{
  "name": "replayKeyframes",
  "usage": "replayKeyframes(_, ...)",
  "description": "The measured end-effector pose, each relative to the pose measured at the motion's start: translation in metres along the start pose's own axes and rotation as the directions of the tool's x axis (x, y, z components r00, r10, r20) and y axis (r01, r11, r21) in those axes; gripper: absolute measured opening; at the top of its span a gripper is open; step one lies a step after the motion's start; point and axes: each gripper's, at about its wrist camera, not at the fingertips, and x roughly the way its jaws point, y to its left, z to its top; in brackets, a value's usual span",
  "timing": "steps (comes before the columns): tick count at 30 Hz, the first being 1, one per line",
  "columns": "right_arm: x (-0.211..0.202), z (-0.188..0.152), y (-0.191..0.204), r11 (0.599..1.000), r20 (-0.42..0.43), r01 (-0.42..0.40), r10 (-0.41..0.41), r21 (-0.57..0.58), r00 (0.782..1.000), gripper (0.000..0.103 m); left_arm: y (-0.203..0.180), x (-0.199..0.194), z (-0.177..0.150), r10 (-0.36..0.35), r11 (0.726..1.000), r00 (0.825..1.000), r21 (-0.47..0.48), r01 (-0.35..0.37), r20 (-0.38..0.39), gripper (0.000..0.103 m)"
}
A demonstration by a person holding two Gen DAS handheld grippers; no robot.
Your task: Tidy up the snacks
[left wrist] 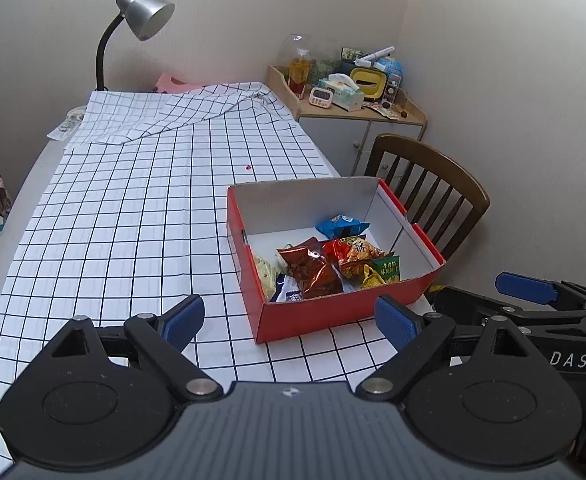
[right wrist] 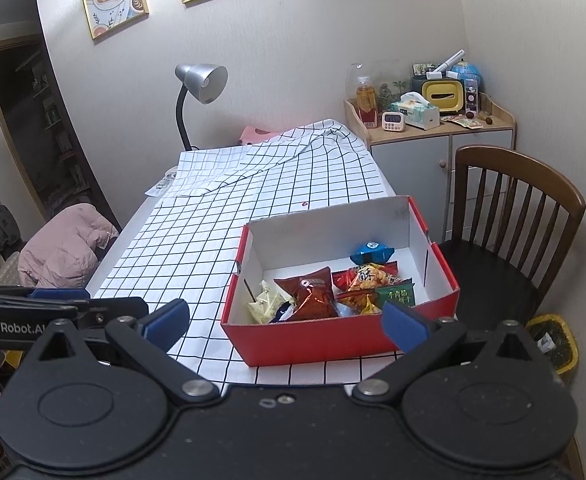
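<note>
Snacks lie heaped inside the red box at the tabletop edge. Both the left tool and right tool hover before the box, spread wide, empty. A careless nudge could push the box off.

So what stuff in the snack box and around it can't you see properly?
- Pale snack packet: left wrist view, partly hidden by the red box near wall.
- White and dark packet: right wrist view, mostly buried under the dark red packet.
- Clock on the cabinet: digits too small to read in either view.
- Yellow bin: right wrist view, partly blocked by the right gripper; contents unclear.
</note>
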Motion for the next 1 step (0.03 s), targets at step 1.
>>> replayKeyframes(1, 0.0024, -0.0002, -0.0006, 1.0, -0.001, -0.001, 0.001, 0.004, 1.0, 0.103, 0.0017, 0.0015, -0.0002, -0.002, 1.0, 1.0, -0.004, 0.002, -0.009, 0.093)
